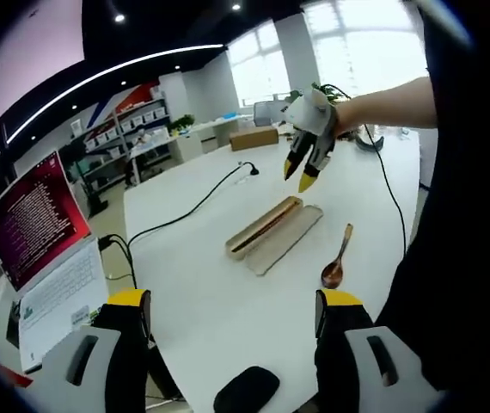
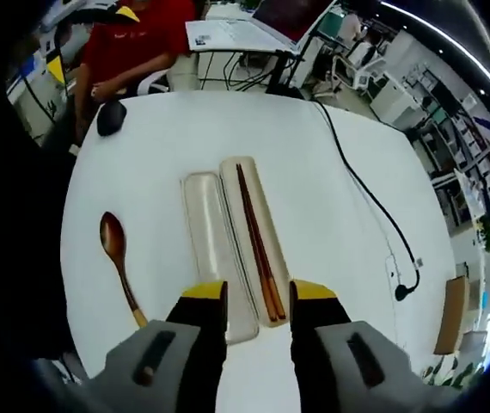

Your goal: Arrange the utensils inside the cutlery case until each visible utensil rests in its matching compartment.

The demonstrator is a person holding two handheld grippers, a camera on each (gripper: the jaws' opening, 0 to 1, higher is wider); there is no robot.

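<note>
**Inspector A:** Case position is recorded as mid-bench, laid open with its lid flat alongside, touching along the long edge. Chopsticks are seen lying lengthwise in the tray half. That placement is judged correct for a long, narrow compartment.

**Inspector B:** And the spoon?

**Inspector A:** It is found on the bare bench, outside the case, on the lid side and nearer the bench edge, bowl pointing towards the far edge where a mouse sits. It is judged to be the item outstanding; the lid is presumably left off so it can be seated.

**Inspector B:** Tool condition?

**Inspector A:** The right tool is held above the near end of the case, pointing down, jaws parted to a moderate gap with nothing between them. In the left gripper view it is seen raised above the far end of the case, carried on an outstretched forearm. The left tool is held back low at the opposite bench edge, jaws set wide and empty, near the mouse.

**Inspector B:** Other items?

**Inspector A:** A laptop off the bench corner and a black cable across the bench, clear of the case.
</note>
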